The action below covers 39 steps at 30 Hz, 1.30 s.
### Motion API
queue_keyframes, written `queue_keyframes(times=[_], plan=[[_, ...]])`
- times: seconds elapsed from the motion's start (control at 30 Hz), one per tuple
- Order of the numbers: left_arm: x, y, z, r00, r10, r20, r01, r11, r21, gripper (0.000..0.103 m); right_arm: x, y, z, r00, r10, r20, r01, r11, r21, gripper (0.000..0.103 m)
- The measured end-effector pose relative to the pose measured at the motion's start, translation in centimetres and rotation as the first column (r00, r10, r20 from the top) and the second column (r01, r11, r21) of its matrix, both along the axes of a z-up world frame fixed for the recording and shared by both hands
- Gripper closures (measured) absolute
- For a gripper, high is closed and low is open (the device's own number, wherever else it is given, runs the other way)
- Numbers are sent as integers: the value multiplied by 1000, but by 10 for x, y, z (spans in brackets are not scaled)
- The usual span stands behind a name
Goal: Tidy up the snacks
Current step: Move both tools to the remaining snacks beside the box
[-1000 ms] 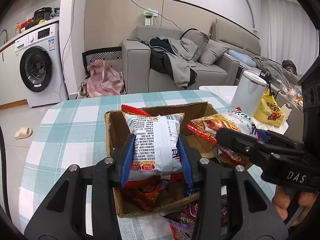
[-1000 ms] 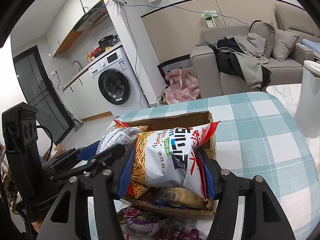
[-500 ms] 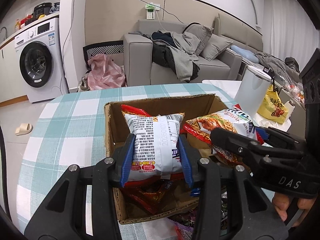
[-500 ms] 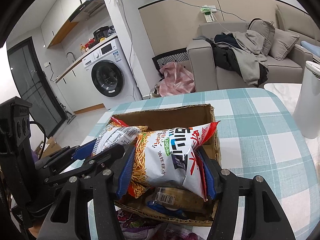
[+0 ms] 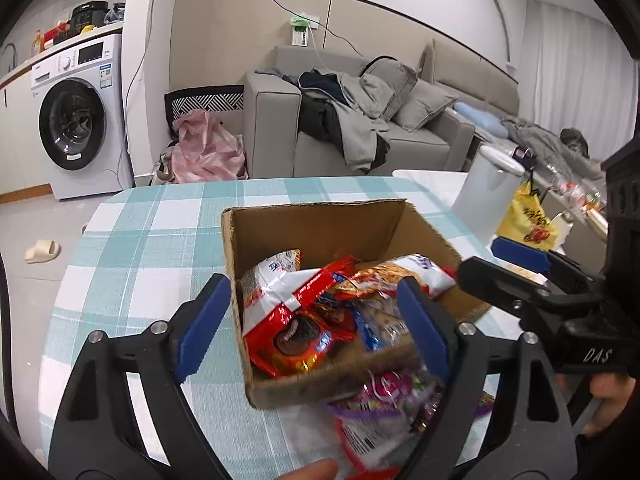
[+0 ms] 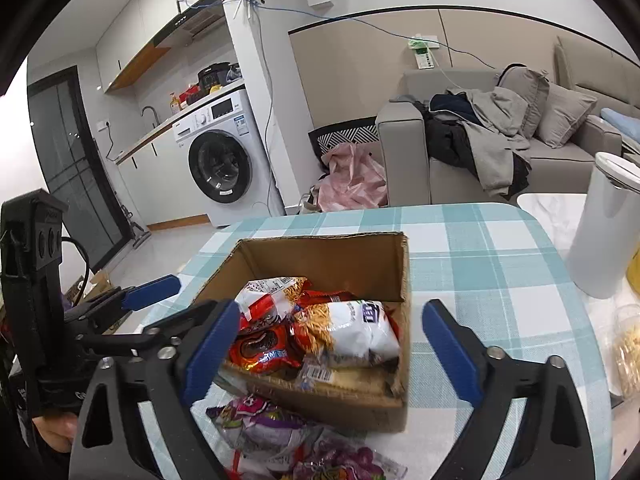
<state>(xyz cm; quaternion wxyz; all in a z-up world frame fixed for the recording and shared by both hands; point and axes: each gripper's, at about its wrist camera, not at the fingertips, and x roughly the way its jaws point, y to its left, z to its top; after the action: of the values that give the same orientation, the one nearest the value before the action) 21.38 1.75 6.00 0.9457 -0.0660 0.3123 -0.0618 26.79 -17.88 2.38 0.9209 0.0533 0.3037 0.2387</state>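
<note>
Brown corrugated cardboard, that's your open-topped box [image 5: 320, 236], sitting on the teal-and-white checked tablecloth [image 5: 132, 264] with both of your grippers parked at its near side.

Your left gripper [image 5: 316, 324] has let go: its blue-padded jaws are spreading apart and nothing is pinched between them, they just frame the near edge of the box. In the box, under that gripper, lies the white-and-red crinkly snack packet [image 5: 276, 280], resting against the left wall, partly over a red cookie packet with a dark round biscuit printed on it [image 5: 296, 336].

Your right gripper [image 6: 332, 344] is the same story, jaws opening wide and empty. The white-and-orange noodle-snack bag [image 6: 352, 328] sits inside the box on the right side, on top of the other packets, touching neither pad. A flatter pack with a barcode [image 6: 320, 372] lies just in front of it, against the near wall.

Outside the box, right up against its near wall on the cloth, there's a purple-and-pink printed sweets bag [image 6: 260, 420], a bit blurry in the left view.

Off to the right of the box a tall white cylindrical bin [image 6: 600, 232] stands near the table's edge, with a yellow plastic bag [image 5: 528, 224] beside it. You can see a bit of your hand [image 5: 608, 396] on the right gripper's handle.
</note>
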Motion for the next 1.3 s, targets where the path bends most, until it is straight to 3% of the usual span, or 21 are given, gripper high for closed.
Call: queue_keyframes(times=[0.13,0.5,0.73,1.0,1.3], plan=[[-24,3,6,1000,4,-1,-4,1000,-1,0,-17,-13,6,1000,2,-3,-2,1000,-17,0],[-91,-3,10,1000,20,-5,-20,999,50,0,-56,-30,-11,998,20,-65,-25,996,-80,0],[-121,-5,-8,999,32,-44,-28,997,74,1,-69,-37,-34,994,9,-111,-20,995,-99,0],[-138,-11,-36,996,19,-88,-12,996,84,1,-72,-40,-52,990,6,-138,-21,994,-109,0],[-135,-16,-46,994,13,-110,-4,997,82,1,-70,-46,-60,986,-4,-167,-14,994,-107,0]])
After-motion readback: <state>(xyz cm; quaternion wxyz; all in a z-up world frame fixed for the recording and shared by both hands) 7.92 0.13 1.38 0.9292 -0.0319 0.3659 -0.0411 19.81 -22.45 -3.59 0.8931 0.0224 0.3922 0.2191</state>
